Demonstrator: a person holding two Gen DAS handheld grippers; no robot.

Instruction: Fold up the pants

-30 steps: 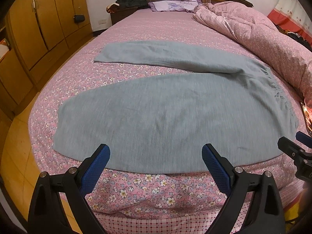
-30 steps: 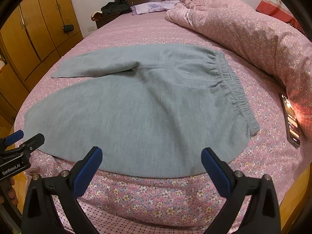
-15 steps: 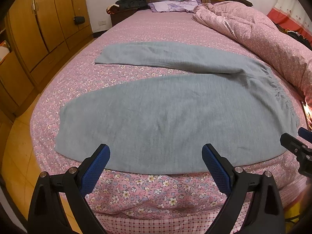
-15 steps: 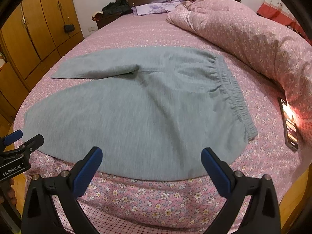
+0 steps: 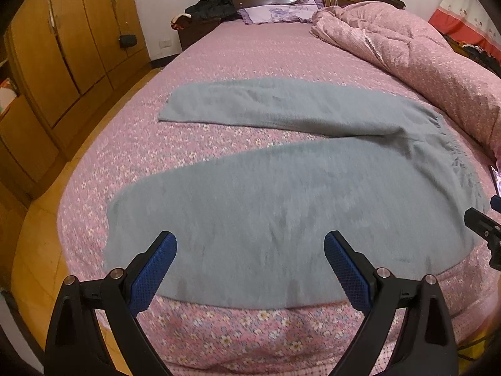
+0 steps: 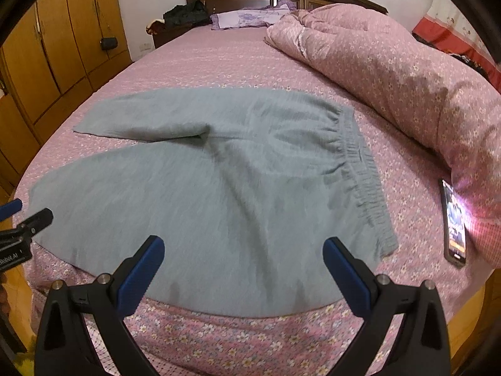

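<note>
Grey pants (image 5: 281,206) lie flat on the pink floral bed, legs spread in a V toward the left, elastic waistband (image 6: 363,175) at the right. My left gripper (image 5: 250,250) is open and empty, just above the near edge of the near leg. My right gripper (image 6: 244,253) is open and empty, above the near edge of the seat, left of the waistband corner. Each gripper shows at the edge of the other's view, the right one (image 5: 483,228) and the left one (image 6: 22,225).
A phone (image 6: 454,222) lies on the bed right of the waistband. A bunched pink quilt (image 6: 391,62) runs along the right side. Pillows (image 5: 275,12) and the headboard are at the far end. Wooden wardrobes (image 5: 47,62) stand at the left, past the bed edge.
Both grippers have moved forward and slightly up over the bed edge; the pants' near edge now lies between the fingers. The pants have not moved.
</note>
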